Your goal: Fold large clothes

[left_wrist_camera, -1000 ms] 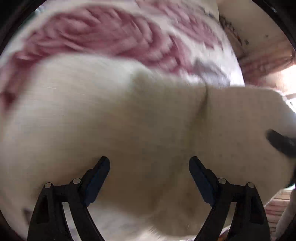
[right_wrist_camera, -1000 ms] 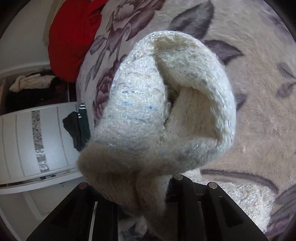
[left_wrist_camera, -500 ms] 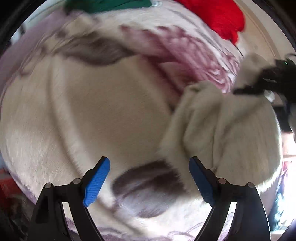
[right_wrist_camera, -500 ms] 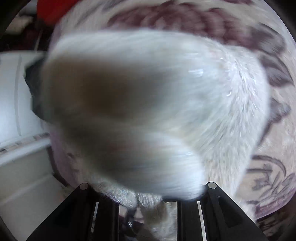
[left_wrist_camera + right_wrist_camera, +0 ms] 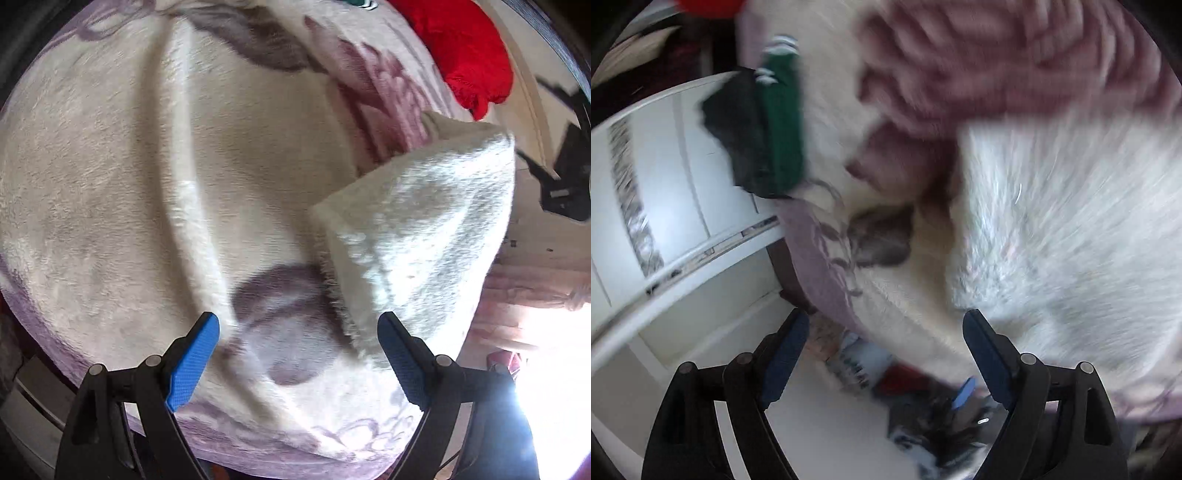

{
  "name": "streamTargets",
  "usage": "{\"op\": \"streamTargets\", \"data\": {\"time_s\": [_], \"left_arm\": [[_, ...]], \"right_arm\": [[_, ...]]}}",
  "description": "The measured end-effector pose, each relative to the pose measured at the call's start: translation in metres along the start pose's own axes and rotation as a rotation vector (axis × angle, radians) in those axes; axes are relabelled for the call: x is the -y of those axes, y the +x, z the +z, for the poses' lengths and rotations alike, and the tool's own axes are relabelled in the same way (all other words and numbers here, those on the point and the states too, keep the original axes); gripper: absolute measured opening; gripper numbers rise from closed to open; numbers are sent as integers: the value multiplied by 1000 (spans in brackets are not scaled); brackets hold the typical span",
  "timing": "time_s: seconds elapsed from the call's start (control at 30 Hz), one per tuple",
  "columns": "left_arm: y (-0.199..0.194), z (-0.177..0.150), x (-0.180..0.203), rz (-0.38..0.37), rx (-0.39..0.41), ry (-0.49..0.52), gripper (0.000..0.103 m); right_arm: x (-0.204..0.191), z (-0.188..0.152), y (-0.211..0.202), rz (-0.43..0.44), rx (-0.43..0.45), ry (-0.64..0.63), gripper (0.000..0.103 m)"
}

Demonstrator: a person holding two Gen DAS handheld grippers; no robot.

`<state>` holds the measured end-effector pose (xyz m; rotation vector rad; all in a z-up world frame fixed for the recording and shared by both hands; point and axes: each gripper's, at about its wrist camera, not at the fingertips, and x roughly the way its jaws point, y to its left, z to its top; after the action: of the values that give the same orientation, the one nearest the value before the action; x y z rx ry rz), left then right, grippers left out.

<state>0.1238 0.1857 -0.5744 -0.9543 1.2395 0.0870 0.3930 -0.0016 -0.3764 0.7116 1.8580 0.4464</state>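
Observation:
A cream fluffy garment (image 5: 417, 236) lies folded on the flowered plush blanket (image 5: 110, 192) of the bed, at the right of the left wrist view. My left gripper (image 5: 299, 354) hovers open over the blanket just left of the garment's near edge, holding nothing. In the blurred right wrist view the same cream garment (image 5: 1071, 229) fills the right side. My right gripper (image 5: 886, 354) has its jaws opening, wide apart, with nothing between them; it sits above the bed's edge beside the garment. The right gripper's black body (image 5: 565, 177) shows at the far right of the left wrist view.
A red garment (image 5: 465, 48) lies at the far end of the bed. A green and black garment (image 5: 764, 129) hangs over the bed's edge near a white wardrobe (image 5: 653, 177). Clutter (image 5: 923, 406) lies on the floor beside the bed.
My right gripper let go of the cream garment, which now lies on the bed, and drew back toward the bed's edge. My left gripper swung across the blanket, away from the garment.

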Motion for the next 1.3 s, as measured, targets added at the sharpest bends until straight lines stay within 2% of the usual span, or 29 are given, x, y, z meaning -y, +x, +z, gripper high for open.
{"op": "streamTargets", "data": {"time_s": [0.07, 0.17, 0.23, 0.3, 0.37, 0.47, 0.5, 0.53, 0.57, 0.6, 0.63, 0.67, 0.77, 0.83, 0.9, 0.97, 1.0, 1.1, 1.13, 1.2, 1.23, 1.27, 1.3], "left_arm": [[0, 1, 16, -12, 12, 22, 87], [2, 3, 41, 7, 24, 56, 87], [3, 15, 65, 0, 43, 80, 87], [5, 36, 89, -30, 66, 90, 87], [2, 61, 125, -67, 117, 136, 87], [16, 99, 177, -70, 151, 220, 88], [31, 114, 189, -20, 143, 235, 88], [52, 130, 195, 74, 124, 241, 88], [70, 141, 194, 127, 98, 238, 89], [86, 150, 188, 168, 71, 223, 89], [106, 161, 176, 222, 34, 188, 89], [117, 166, 164, 248, 12, 161, 89], [128, 173, 132, 231, 7, 71, 91], [129, 174, 116, 193, 17, 24, 91], [133, 172, 107, 185, 24, 10, 91], [135, 167, 101, 175, 36, -4, 91], [135, 166, 98, 176, 44, -10, 91], [125, 167, 96, 152, 44, -43, 91], [118, 167, 98, 144, 41, -40, 91], [104, 165, 101, 121, 50, -17, 91], [92, 162, 104, 79, 64, 5, 91], [83, 159, 105, 57, 75, 18, 91], [70, 152, 107, 29, 98, 32, 91]], "right_arm": [[-1, -6, -48, -78, 94, -91, 88], [3, 11, -94, -232, 195, -186, 88], [35, 16, -117, -332, 218, -207, 88], [80, 31, -139, -382, 227, -185, 88], [120, 35, -142, -361, 213, -146, 88], [157, 48, -122, -251, 203, -110, 88], [162, 47, -118, -211, 202, -105, 87], [166, 50, -116, -168, 216, -110, 86], [166, 56, -103, -136, 225, -141, 85], [162, 59, -98, -129, 232, -176, 75], [156, 65, -87, -149, 232, -204, 50], [147, 70, -76, -186, 225, -236, 42], [123, 86, -50, -292, 207, -349, 37], [114, 105, -31, -386, 143, -357, 37], [114, 124, -8, -494, 55, -338, 37], [111, 135, 13, -585, 7, -370, 37], [108, 138, 22, -631, 9, -391, 39], [100, 140, 30, -684, 63, -419, 44], [95, 140, 23, -670, 59, -408, 47], [88, 139, -4, -572, 19, -394, 53], [87, 137, -22, -459, -11, -414, 75], [92, 136, -42, -335, -21, -415, 89], [99, 135, -57, -267, -5, -405, 103]]}}
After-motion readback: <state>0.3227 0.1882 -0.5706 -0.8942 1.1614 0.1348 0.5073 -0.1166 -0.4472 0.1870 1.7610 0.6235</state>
